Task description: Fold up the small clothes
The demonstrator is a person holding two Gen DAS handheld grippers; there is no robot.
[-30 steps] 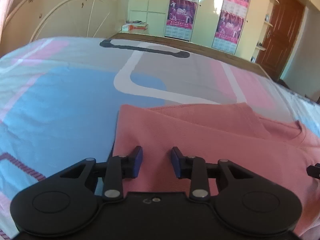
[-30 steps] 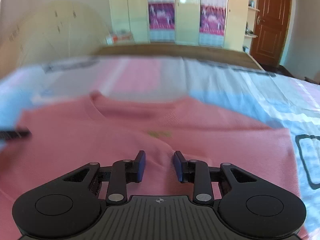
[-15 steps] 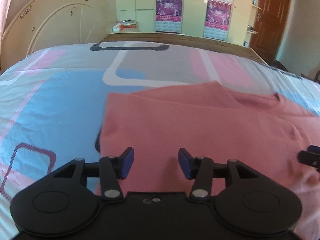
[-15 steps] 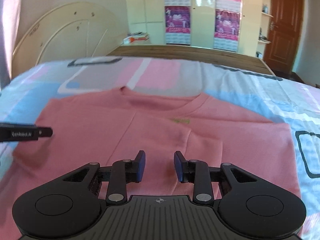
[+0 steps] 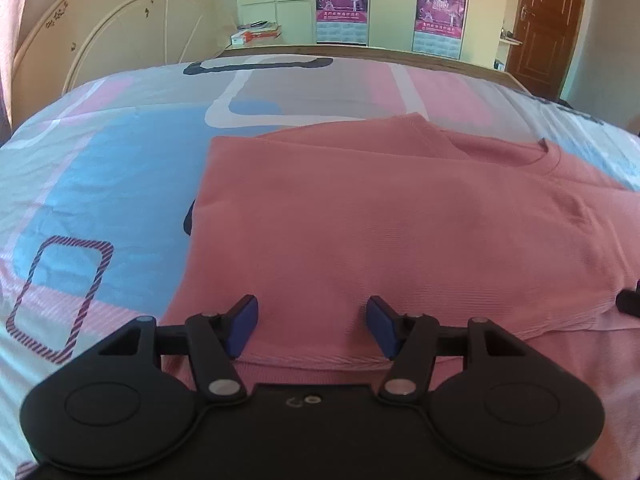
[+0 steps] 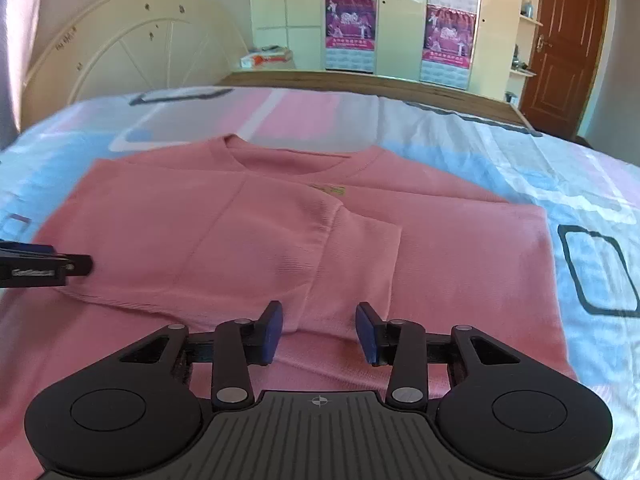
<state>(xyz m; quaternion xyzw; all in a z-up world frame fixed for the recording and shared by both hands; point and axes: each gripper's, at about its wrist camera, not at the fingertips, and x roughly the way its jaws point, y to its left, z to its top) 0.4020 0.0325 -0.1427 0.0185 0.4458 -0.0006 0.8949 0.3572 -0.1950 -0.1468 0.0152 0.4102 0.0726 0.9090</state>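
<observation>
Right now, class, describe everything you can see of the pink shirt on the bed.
The pink shirt is a fine-ribbed knit with a round ribbed collar and a small yellowish mark below it. It lies flat on the patterned bedsheet, its left side and sleeve already folded inward over the body. Both grippers, left and right, are open above its near edge, gripping nothing.

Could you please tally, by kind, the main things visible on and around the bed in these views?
Pink knit T-shirt: 1
Black two-finger grippers, left gripper and right gripper: 2
Purple wall posters: 2
Brown wooden door: 1
Total: 6
</observation>
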